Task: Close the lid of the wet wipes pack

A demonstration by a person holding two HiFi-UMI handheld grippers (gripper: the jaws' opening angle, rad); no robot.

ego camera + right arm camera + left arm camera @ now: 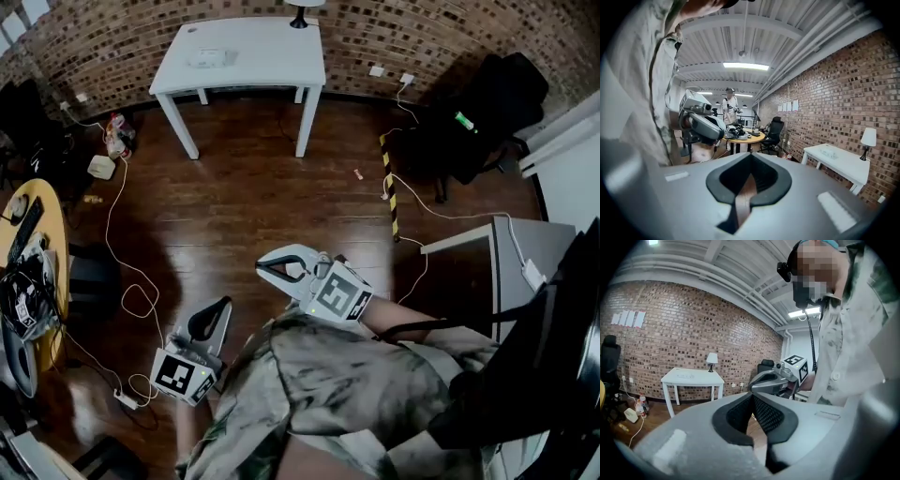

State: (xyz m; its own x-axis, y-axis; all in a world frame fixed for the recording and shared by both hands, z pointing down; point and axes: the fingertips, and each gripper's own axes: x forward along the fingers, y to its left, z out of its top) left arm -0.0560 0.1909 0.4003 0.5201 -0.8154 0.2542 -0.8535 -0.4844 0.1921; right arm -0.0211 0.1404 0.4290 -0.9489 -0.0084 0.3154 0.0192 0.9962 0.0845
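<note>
Left claw [223,305] and right claw [262,267] both pinched shut, empty, above the wooden floor [234,187]; wet wipes pack [208,58] on the white counter [272,56] at 12 o'clock.

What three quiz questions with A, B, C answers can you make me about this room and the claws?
1. Where is the wet wipes pack?
A. On the table by the brick wall
B. In a basket
C. On a sofa

2. What colour is that table?
A. White
B. Black
C. Green

3. How are the left claw and the right claw?
A. Shut, holding nothing
B. Wide open
C. Squeezing the pack

Answers:
1 A, because the head view shows the pack lying on the tabletop, far from both claws.
2 A, because the top and legs are white against the dark wooden floor.
3 A, because in each gripper view the jaw tips meet with nothing between them.
</note>
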